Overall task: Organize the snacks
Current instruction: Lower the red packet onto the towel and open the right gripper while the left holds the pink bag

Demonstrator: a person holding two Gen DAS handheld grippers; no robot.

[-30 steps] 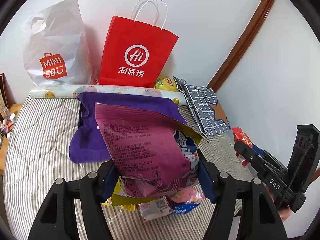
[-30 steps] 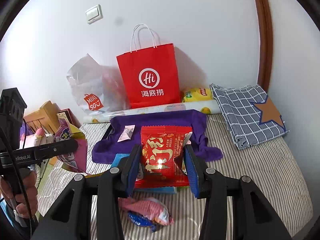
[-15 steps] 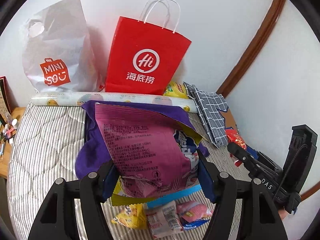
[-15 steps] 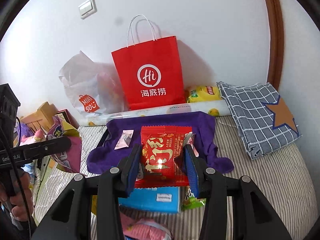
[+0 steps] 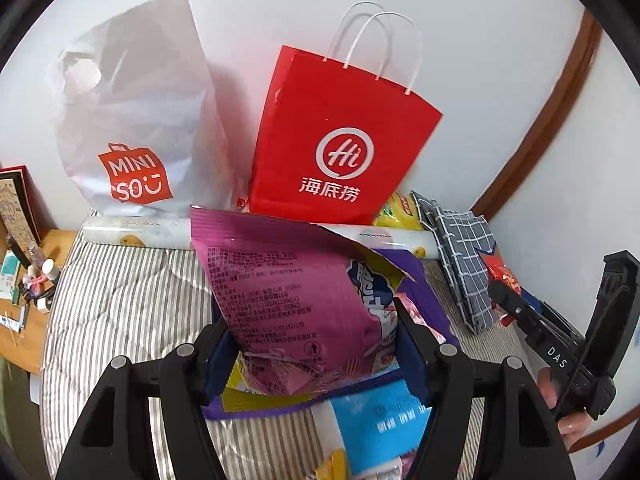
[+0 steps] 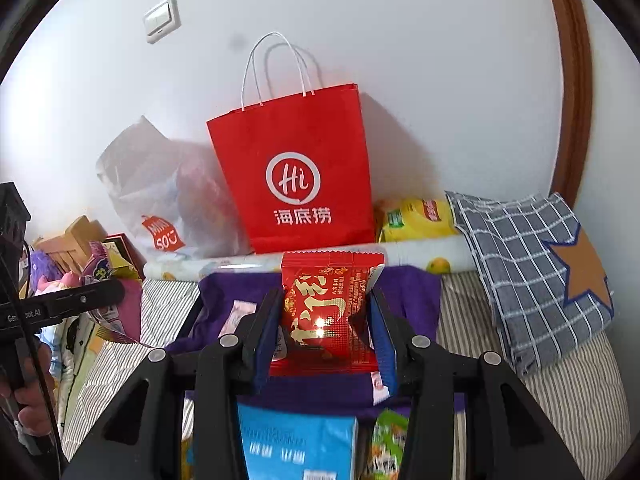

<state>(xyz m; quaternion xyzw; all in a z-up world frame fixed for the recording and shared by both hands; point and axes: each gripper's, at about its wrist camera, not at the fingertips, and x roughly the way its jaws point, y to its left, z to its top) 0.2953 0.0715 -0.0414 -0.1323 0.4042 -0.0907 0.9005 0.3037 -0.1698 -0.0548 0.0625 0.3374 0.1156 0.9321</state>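
Observation:
My left gripper [image 5: 316, 344] is shut on a large purple snack bag [image 5: 288, 288], held upright above the striped bed. My right gripper [image 6: 325, 320] is shut on a red snack packet [image 6: 326, 300] with gold print. Both hang over a purple cloth [image 6: 404, 292] that lines a dark tray; a small pink-white packet [image 6: 240, 312] lies on the cloth. A blue box [image 6: 298, 444] and a green packet [image 6: 386, 444] lie on the bed under the right gripper. In the left wrist view the right gripper [image 5: 516, 312] shows at the right with its red packet [image 5: 502, 276].
A red paper bag [image 6: 296, 172] and a white plastic bag [image 5: 136, 120] stand against the wall behind a rolled sheet [image 5: 136, 232]. A yellow packet [image 6: 416, 216] and a folded checked cloth [image 6: 528, 256] lie at the right. A wooden side table [image 5: 24, 276] holds small items.
Both grippers have moved forward toward the bags at the wall, each keeping its packet. The blue box has come under them and the pink loose packets have dropped out of view.

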